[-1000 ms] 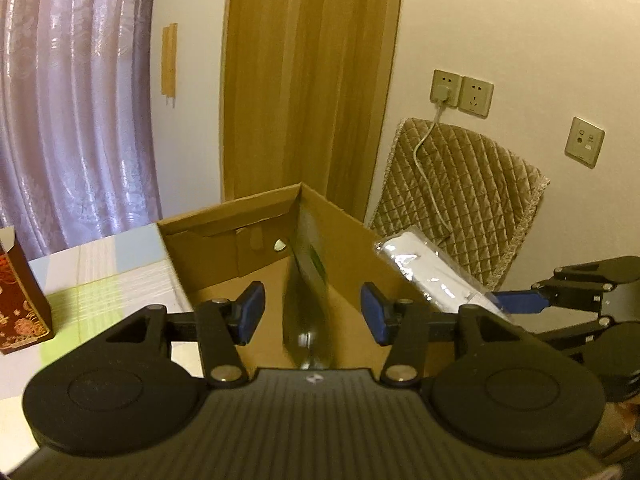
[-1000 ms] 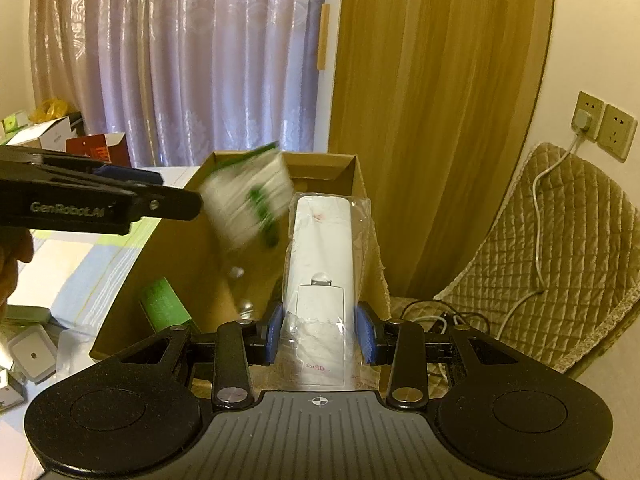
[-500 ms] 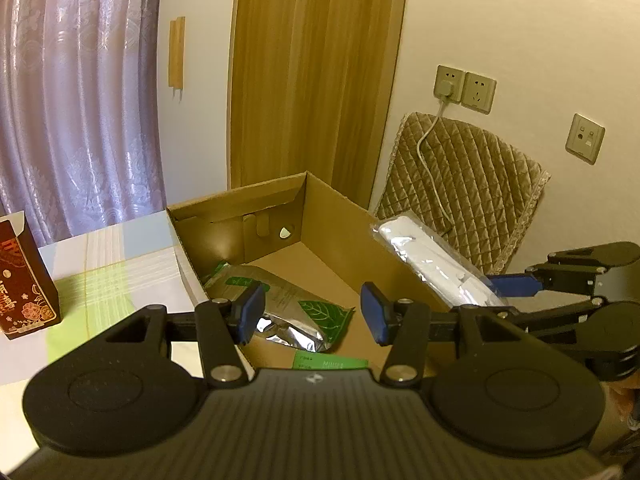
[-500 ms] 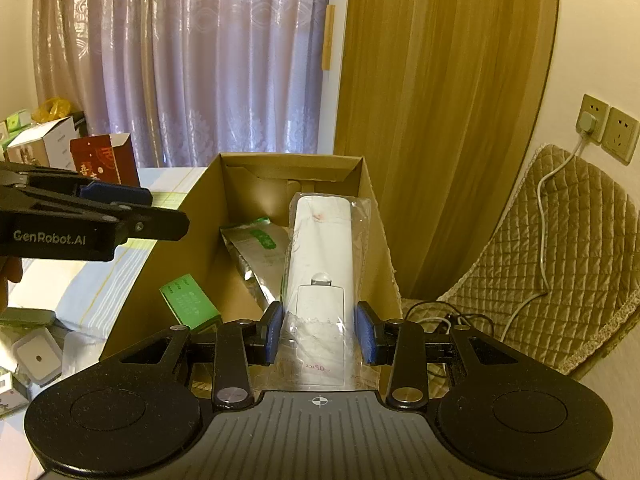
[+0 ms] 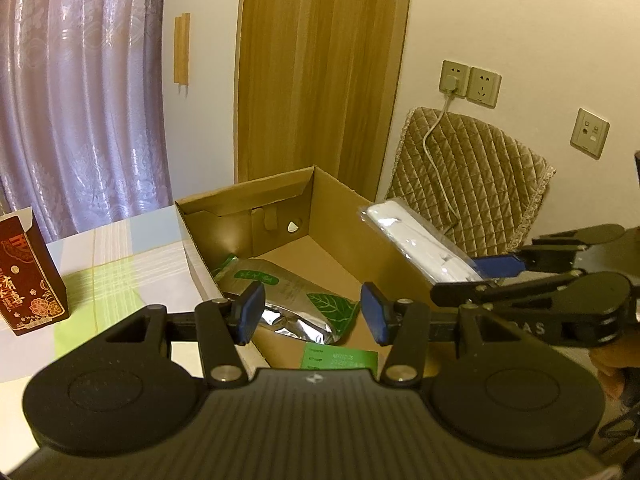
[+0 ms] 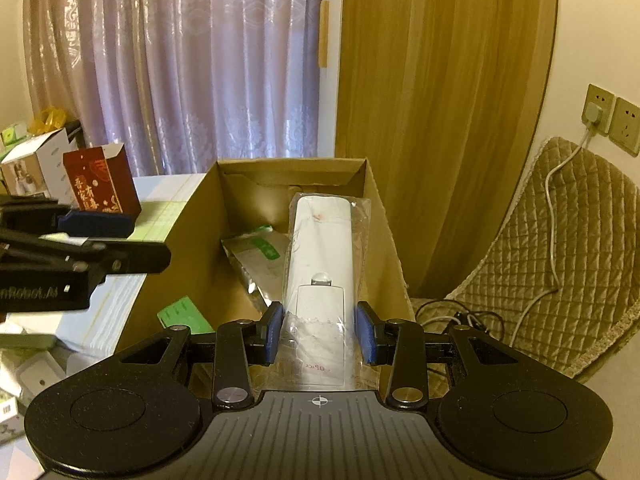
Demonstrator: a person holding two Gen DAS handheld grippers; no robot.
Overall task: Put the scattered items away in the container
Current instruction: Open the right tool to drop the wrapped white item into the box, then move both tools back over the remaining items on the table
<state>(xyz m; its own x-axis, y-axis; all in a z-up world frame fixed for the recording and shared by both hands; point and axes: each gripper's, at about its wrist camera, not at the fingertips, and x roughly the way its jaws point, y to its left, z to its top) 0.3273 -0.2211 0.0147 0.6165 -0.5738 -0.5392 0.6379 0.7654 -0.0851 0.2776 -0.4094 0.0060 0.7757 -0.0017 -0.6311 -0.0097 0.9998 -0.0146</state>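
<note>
Our left gripper (image 5: 312,312) stands with its jaws apart and empty at the box's near rim. The foil pouch (image 5: 292,300) that was in mid-air between its pads 1 s ago now lies flat on the floor of the cardboard box (image 5: 244,200), settled since 0.5 s ago, beside a small green packet (image 5: 340,356) toward 6 o'clock. So that item is stowed.

Our right gripper (image 6: 320,332) stays clamped on the bagged white device (image 6: 320,256), held above the box along its wall toward 3 o'clock, not yet released. We judge lowering it in comes next. A red carton (image 5: 28,276) stands on the table (image 5: 120,248) at 9 o'clock, outside the box.
</note>
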